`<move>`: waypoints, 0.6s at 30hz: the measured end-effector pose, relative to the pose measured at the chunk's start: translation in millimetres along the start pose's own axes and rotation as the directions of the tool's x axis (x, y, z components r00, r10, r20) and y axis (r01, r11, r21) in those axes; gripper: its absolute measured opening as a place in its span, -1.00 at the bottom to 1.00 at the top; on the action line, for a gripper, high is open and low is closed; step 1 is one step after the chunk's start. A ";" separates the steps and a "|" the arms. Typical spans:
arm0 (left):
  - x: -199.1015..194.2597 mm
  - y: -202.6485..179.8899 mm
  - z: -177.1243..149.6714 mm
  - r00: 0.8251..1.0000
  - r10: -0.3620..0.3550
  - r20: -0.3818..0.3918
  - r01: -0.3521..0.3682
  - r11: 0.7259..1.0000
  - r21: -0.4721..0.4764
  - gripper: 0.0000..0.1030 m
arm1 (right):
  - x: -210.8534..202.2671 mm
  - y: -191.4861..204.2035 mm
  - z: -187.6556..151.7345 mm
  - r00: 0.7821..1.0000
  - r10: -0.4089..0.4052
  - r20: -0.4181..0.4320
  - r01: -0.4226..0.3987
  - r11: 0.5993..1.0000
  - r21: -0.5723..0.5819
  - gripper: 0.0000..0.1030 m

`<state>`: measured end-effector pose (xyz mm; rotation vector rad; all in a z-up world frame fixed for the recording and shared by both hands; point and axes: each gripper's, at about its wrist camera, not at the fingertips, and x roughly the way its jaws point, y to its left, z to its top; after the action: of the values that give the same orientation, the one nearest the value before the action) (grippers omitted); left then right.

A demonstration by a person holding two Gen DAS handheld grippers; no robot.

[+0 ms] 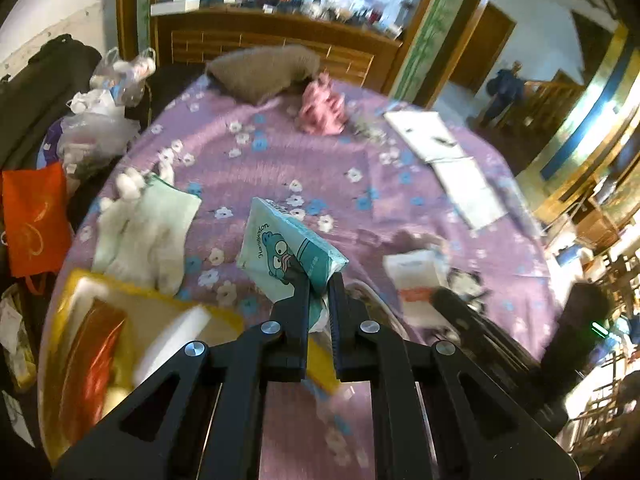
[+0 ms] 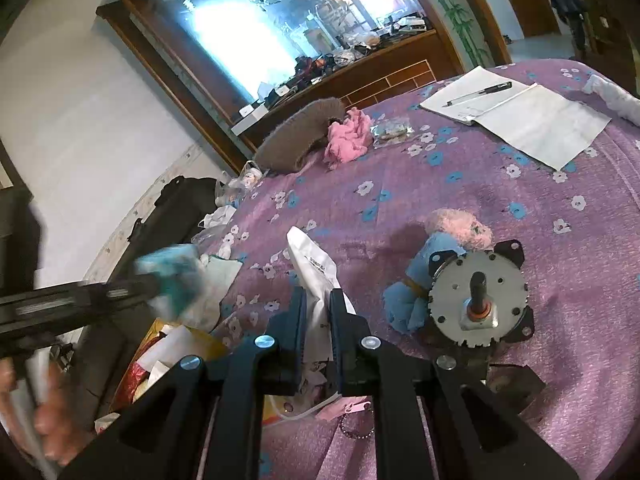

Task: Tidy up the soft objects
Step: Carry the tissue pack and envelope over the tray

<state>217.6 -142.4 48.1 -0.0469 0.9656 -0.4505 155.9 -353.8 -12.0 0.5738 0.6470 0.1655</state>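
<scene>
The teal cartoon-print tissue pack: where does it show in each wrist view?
Left wrist: teal cartoon-print tissue pack at centre, clamped in the left gripper.
Right wrist: blurred at left edge, on that gripper's tip.
Shared landmark: crumpled pink cloth beside the brown fuzzy cushion.

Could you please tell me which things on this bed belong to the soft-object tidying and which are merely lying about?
Job:
- teal tissue pack in left claw
- white pouch in right claw
- white socks
- pink cloth
- blue and pink plush

Lying about:
- metal motor
- open notebook
- pen
</scene>
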 end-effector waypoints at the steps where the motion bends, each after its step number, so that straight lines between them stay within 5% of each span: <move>1: -16.2 2.5 -5.4 1.000 -0.013 0.017 0.013 1.000 -0.008 -0.84 | 0.5 0.7 -1.0 1.000 0.007 0.000 -0.007 1.000 -0.003 -0.82; 8: -116.7 48.5 -71.4 0.991 0.080 0.108 -0.071 0.994 -0.083 -0.84 | 3.6 19.4 -8.1 0.999 0.043 -0.008 -0.043 0.996 -0.075 -0.82; 11: -133.7 68.3 -98.5 0.983 0.153 0.099 -0.142 0.984 -0.106 -0.84 | -4.5 38.5 -13.4 0.995 0.099 0.022 -0.095 0.984 -0.154 -0.82; 18: -141.9 103.3 -129.7 0.979 0.171 0.108 -0.155 0.977 -0.146 -0.84 | -32.6 92.4 -32.7 0.979 0.206 0.001 -0.199 0.949 -0.243 -0.82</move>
<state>81.0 27.2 60.2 -0.1163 0.8731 -0.2268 112.8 -272.4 34.8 0.4046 0.5314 0.4239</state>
